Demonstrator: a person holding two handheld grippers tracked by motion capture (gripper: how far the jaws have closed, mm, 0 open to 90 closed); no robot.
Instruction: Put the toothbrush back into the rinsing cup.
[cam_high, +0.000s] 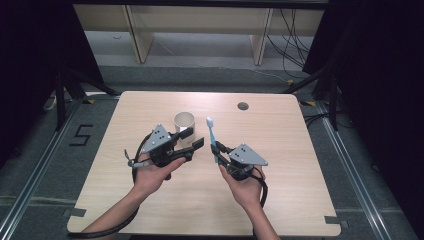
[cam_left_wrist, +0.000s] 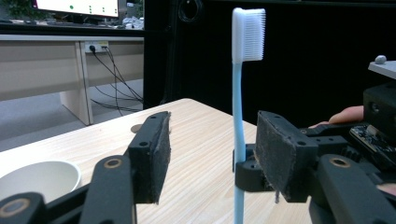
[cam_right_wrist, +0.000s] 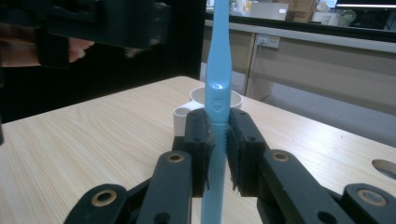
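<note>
A: Starting at the left of the high view, what is there?

B: The left gripper (cam_high: 192, 145), black with a grey three-cornered plate, held in the person's left hand (cam_high: 152, 175) above the light wooden table (cam_high: 150, 200). Its jaws stand wide apart with nothing between them.

A: And just past it?

B: A white paper cup (cam_high: 183, 121), upright on the table and open at the top, right behind the left gripper's jaws. In the left gripper view the cup (cam_left_wrist: 39, 179) shows at the lower left, beside the left jaw.

A: Then the middle?

B: A light blue plastic toothbrush with a white bristle head (cam_high: 212, 134), standing close to upright, head up. The right gripper (cam_high: 217, 148) is clamped on its lower handle. The right gripper view shows both pads pressed against the handle (cam_right_wrist: 218, 121), with the cup behind it.

A: How does the toothbrush sit relative to the left gripper?

B: In the left gripper view the toothbrush (cam_left_wrist: 239, 121) rises beyond the open jaws, nearer the right jaw, touching neither.

A: Farther right?

B: The person's right hand (cam_high: 245, 187), and a small round hole in the tabletop (cam_high: 243, 106) near the far edge.
</note>
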